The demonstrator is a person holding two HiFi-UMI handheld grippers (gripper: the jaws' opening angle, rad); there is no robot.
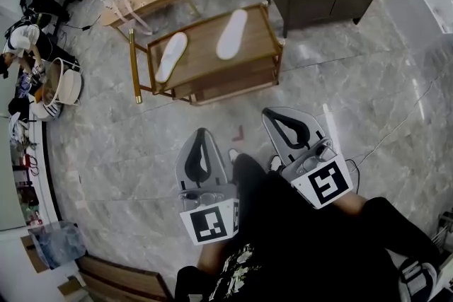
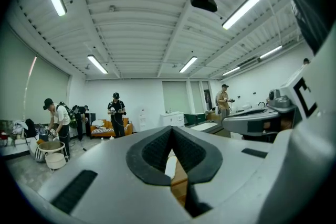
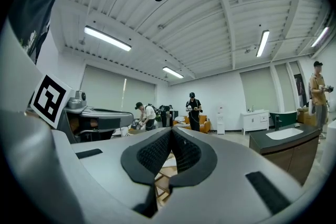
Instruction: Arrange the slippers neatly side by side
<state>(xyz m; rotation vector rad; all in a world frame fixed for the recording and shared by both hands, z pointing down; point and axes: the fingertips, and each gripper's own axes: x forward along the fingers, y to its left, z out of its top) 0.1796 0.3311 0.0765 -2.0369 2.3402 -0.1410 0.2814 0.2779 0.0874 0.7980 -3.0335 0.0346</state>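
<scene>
Grey marble floor [image 1: 106, 173], open room. Left gripper [image 1: 202, 132], lower centre: jaws together, nothing between. Right gripper [image 1: 272, 114], just beside: jaws together, nothing between. Wooden table [image 1: 202, 53], upper centre, beyond both grippers, bearing left slipper [image 1: 171, 56] and right slipper [image 1: 231, 33], white, apart, both angled.

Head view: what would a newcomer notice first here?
Two white slippers sit on the wooden table in the upper middle: the left slipper and the right slipper lie apart and are not lined up. In the foreground, the left gripper and right gripper are both shut and empty, over the floor short of the table.
</scene>
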